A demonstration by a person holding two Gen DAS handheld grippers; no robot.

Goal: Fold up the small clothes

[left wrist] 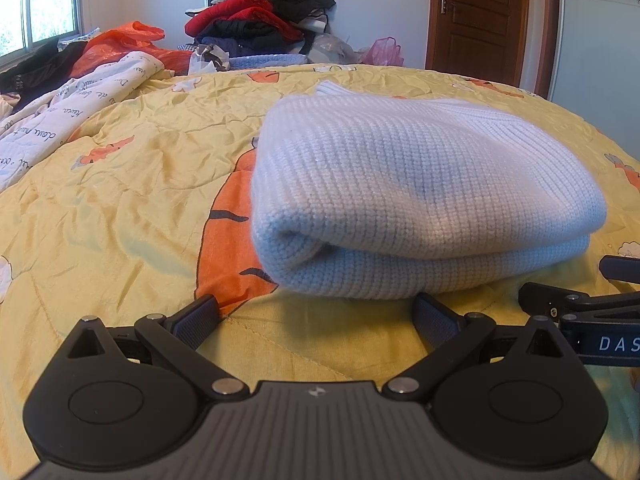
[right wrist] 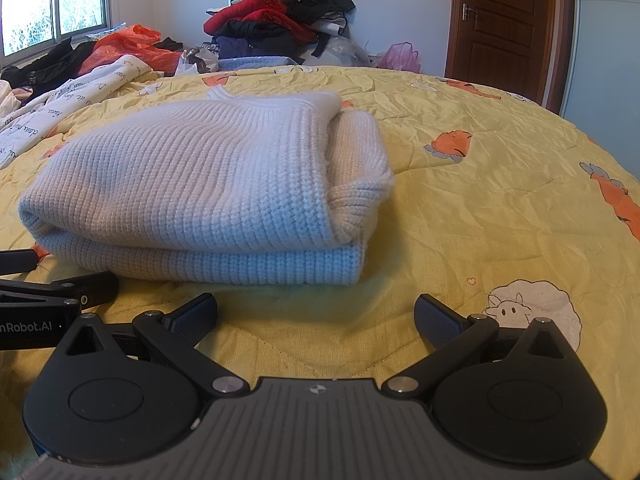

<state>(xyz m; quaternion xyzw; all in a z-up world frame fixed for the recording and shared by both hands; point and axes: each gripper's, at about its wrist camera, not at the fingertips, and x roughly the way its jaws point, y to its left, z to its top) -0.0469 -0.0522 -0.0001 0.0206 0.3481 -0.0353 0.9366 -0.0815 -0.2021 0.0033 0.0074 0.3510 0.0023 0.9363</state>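
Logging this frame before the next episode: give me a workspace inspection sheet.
Surface: yellow quilt with carrot and sheep print, wrinkled.
Job's things: white knit sweater lies folded in layers on the quilt, untouched by either gripper.
Clutter: white printed bedding, orange plastic bag and dark garment at far left; pile of clothes and pink bag beyond the bed.
Grippers: left gripper open, empty, just short of the sweater's near edge; right gripper open, empty, near its right corner.
Cables: nothing seen.
Surroundings: window at left, brown door at right, closed.
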